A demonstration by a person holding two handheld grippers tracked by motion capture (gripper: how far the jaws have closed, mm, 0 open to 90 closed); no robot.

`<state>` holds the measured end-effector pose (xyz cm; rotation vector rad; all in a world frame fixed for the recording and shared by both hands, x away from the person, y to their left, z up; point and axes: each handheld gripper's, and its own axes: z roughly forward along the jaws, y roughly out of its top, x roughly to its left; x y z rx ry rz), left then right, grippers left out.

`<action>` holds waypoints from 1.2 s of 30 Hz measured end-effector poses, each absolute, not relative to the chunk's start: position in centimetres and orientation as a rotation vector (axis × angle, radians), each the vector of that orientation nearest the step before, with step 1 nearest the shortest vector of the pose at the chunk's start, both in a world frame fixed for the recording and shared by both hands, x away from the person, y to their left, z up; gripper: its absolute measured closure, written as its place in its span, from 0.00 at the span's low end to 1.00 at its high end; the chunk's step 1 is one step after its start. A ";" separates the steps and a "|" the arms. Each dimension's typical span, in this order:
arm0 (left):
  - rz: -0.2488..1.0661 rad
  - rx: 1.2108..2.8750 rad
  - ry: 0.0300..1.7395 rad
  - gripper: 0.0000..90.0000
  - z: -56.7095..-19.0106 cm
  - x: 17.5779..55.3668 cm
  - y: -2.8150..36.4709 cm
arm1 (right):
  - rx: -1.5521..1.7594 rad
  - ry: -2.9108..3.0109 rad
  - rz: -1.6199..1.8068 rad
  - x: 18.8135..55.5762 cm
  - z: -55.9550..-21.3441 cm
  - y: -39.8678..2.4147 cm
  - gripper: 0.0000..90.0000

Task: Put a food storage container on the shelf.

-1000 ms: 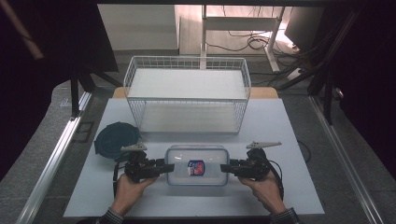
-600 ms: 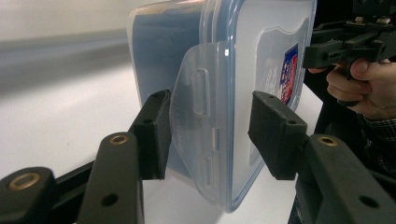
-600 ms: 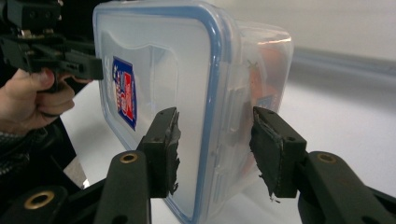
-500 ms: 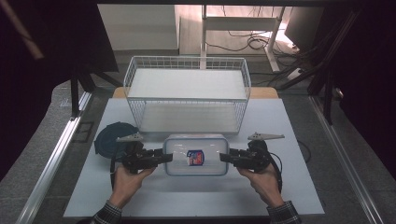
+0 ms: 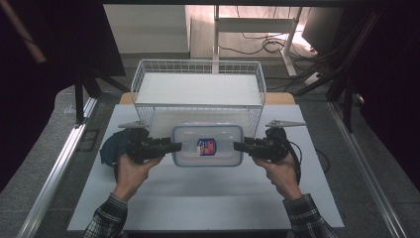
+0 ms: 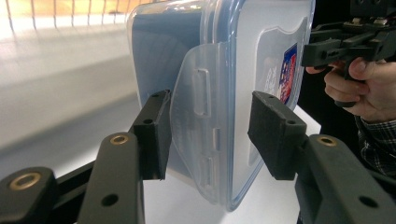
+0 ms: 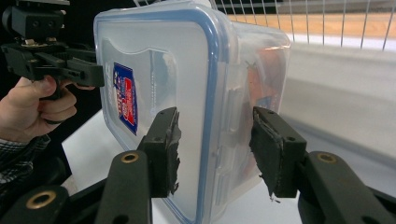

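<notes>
Since a second ago, container (image 5: 207, 145) has shifted toward 12 o'clock, now just short of wire basket (image 5: 198, 89) on table (image 5: 198, 198). High view: left gripper (image 5: 171, 147) at its 9 o'clock end, right gripper (image 5: 241, 146) at 3 o'clock. Left gripper view: jaws straddle side latch (image 6: 201, 135); whether they actually clamp it, cannot tell. Right gripper view: same, a gap beside one pad. Judgement: squeeze evenly, keep lid (image 7: 159, 84) level, lift both ends together.
</notes>
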<state>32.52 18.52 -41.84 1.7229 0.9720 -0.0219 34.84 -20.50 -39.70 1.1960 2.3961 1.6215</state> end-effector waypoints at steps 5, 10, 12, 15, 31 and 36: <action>0.004 1.715 0.967 0.56 -39.5 33.9 19.1 | 1.167 2.382 1.660 36.5 -37.9 -20.0 0.58; 0.016 1.698 0.962 0.56 -38.1 35.0 19.7 | 1.148 2.370 1.668 37.6 -36.5 -19.5 0.59; 0.013 1.668 0.957 0.56 -37.2 35.8 20.3 | 1.133 2.363 1.667 38.5 -35.2 -19.0 0.59; 0.017 1.659 0.954 0.57 -36.6 36.3 20.7 | 1.121 2.364 1.667 39.0 -34.5 -18.6 0.59; 0.052 1.621 0.938 0.57 -33.0 40.1 22.7 | 1.086 2.344 1.680 43.4 -30.3 -16.5 0.58; 0.047 1.623 0.941 0.57 -32.4 41.6 22.4 | 1.099 2.332 1.681 44.4 -29.8 -16.6 0.58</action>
